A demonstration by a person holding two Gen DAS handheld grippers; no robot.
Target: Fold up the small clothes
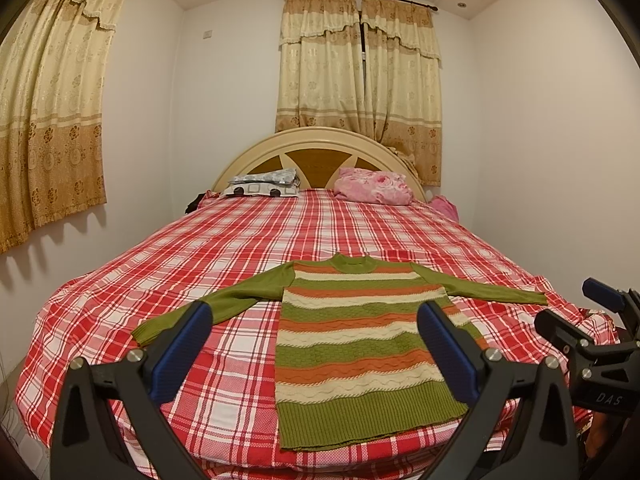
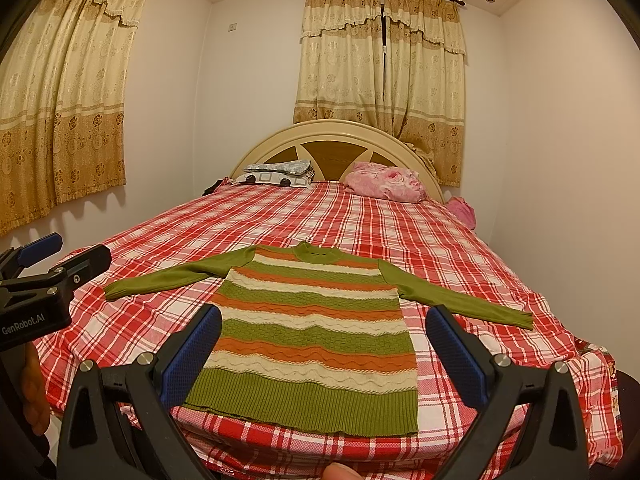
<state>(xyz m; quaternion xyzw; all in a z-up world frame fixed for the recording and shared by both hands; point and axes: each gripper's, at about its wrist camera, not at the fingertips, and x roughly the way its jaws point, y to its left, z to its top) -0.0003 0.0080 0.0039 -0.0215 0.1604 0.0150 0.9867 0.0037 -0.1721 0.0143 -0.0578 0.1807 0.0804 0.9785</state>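
Observation:
A small knitted sweater (image 1: 352,344) with green, orange and cream stripes and green sleeves lies flat, face up, on the red plaid bed (image 1: 224,248), hem toward me, both sleeves spread out. It also shows in the right wrist view (image 2: 316,332). My left gripper (image 1: 316,320) is open and empty, held above the near edge of the bed over the sweater's left part. My right gripper (image 2: 324,324) is open and empty above the hem. Each gripper shows in the other's view: the right one (image 1: 576,312) and the left one (image 2: 60,252).
The plaid bed (image 2: 460,240) fills the room between white walls. A patterned pillow (image 1: 262,186) and a pink pillow (image 1: 374,187) lie by the headboard (image 1: 320,148). Curtains (image 1: 360,80) hang behind and at the left. Pink cloth (image 2: 462,208) sits at the far right edge.

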